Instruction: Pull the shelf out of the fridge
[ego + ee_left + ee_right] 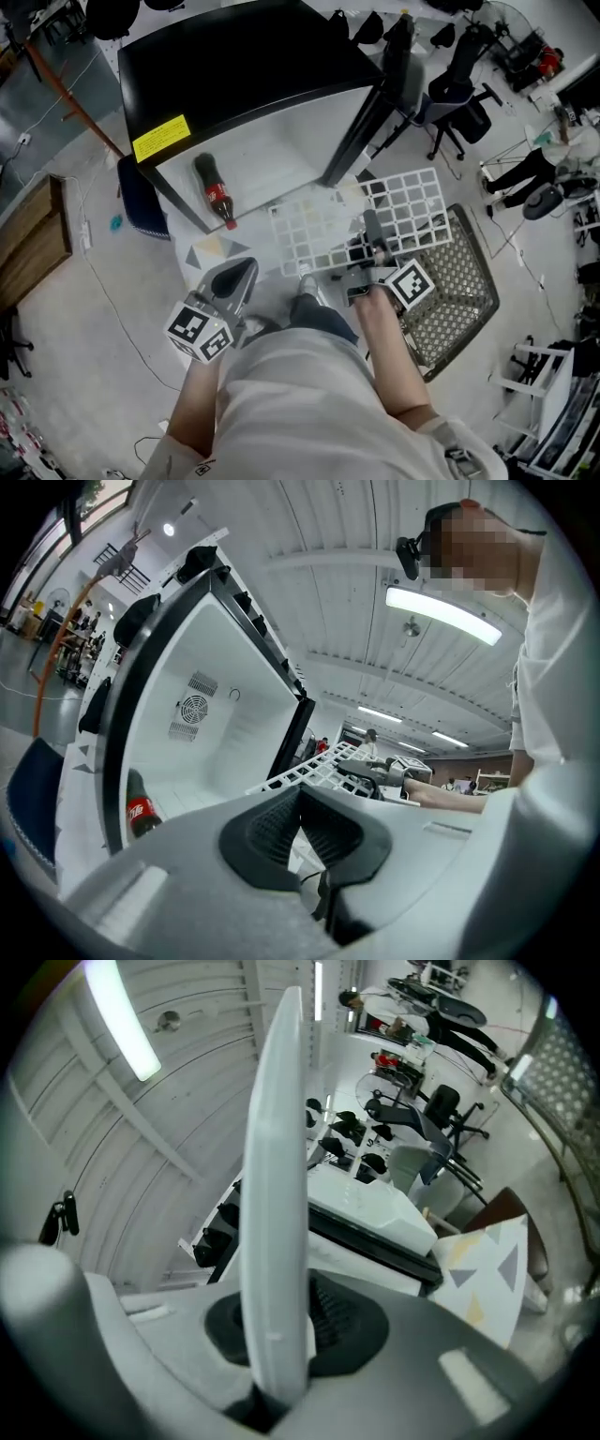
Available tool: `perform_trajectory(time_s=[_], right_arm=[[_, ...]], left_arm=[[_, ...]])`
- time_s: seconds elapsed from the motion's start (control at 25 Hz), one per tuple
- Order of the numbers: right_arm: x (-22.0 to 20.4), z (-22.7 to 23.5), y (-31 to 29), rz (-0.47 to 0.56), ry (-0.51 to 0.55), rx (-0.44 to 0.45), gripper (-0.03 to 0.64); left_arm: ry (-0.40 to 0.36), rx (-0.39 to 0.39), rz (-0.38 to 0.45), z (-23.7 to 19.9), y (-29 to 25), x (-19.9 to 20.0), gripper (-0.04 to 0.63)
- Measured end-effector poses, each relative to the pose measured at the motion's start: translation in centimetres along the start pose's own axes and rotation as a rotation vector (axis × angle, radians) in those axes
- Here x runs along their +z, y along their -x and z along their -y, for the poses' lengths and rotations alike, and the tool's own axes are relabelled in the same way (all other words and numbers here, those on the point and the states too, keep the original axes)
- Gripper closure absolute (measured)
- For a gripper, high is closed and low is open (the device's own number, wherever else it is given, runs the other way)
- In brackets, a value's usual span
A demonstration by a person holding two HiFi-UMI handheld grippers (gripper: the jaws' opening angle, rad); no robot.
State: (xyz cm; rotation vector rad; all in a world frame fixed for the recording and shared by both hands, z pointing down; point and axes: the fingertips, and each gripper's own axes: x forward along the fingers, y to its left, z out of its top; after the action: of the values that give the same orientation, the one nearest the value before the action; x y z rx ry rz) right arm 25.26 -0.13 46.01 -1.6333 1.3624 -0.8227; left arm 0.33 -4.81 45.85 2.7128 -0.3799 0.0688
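Note:
The black fridge (pixel 234 56) stands with its door open and its white inside (pixel 206 742) showing. A white wire shelf (pixel 309 230) hangs outside the fridge opening, in front of it. My right gripper (pixel 368 246) is shut on the shelf's near edge. In the right gripper view the shelf's white frame bar (pixel 277 1194) runs upright between the pads of my right gripper (pixel 281 1326). My left gripper (pixel 239 272) is off to the left of the shelf, apart from it and holding nothing. Its jaws are together in the left gripper view (pixel 302 832), where the shelf (pixel 314 766) shows ahead.
A cola bottle (pixel 215 192) lies on the fridge floor (pixel 141 813). A metal mesh basket (pixel 459 281) sits on the ground right of the shelf. Office chairs (pixel 459 84) stand behind it, and a wooden box (pixel 33 244) is at far left. A blue object (pixel 141 202) leans beside the fridge.

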Motion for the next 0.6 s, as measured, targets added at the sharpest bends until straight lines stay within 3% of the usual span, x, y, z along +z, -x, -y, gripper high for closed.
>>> perform_trajectory(time_s=[0.6], right_arm=[[5.6,-4.8,0.8,-0.069,0.649,0.063,0.571]], left_arm=[[-0.073,-0.110,0.029,2.8,-9.2,4.2,0.588]])
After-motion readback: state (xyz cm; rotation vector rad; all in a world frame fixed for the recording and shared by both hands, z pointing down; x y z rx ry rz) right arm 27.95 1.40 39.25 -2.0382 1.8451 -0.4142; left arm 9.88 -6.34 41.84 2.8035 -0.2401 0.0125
